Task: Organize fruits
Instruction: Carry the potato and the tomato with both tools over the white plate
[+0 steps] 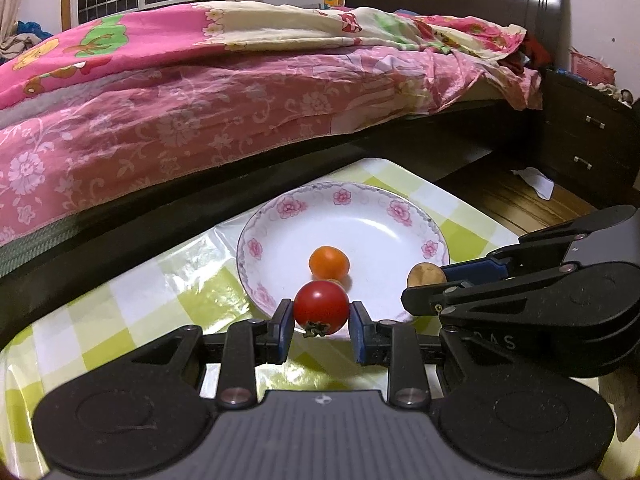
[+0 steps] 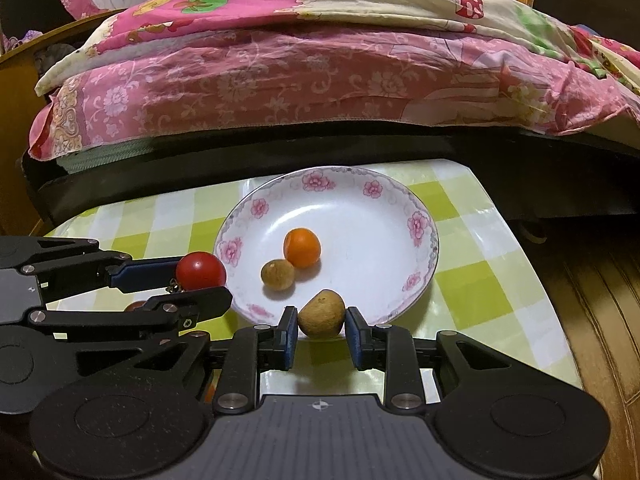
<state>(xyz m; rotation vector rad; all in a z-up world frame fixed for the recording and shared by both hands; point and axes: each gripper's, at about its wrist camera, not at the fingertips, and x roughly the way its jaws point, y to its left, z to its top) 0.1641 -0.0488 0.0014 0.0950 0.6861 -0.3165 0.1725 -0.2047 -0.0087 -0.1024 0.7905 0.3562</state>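
A white plate with pink flowers [image 1: 400, 236] [image 2: 380, 224] sits on the checked table. On it lie an orange fruit [image 1: 329, 262] [image 2: 302, 247] and a small brown fruit [image 2: 277, 274]. My left gripper [image 1: 321, 320] is shut on a red tomato [image 1: 321, 307] at the plate's near rim; it also shows in the right wrist view [image 2: 188, 280] with the tomato [image 2: 201, 271]. My right gripper [image 2: 321, 330] is shut on a brown fruit [image 2: 321, 314] at the plate's near edge; it shows in the left wrist view [image 1: 428, 286] holding that fruit [image 1: 426, 275].
A green-and-white checked tablecloth [image 1: 160, 304] [image 2: 480, 288] covers the small table. A bed with pink bedding [image 1: 200, 100] [image 2: 320, 68] stands just behind it. A dark nightstand [image 1: 592, 144] and wooden floor [image 1: 516, 196] [image 2: 600, 320] lie to the right.
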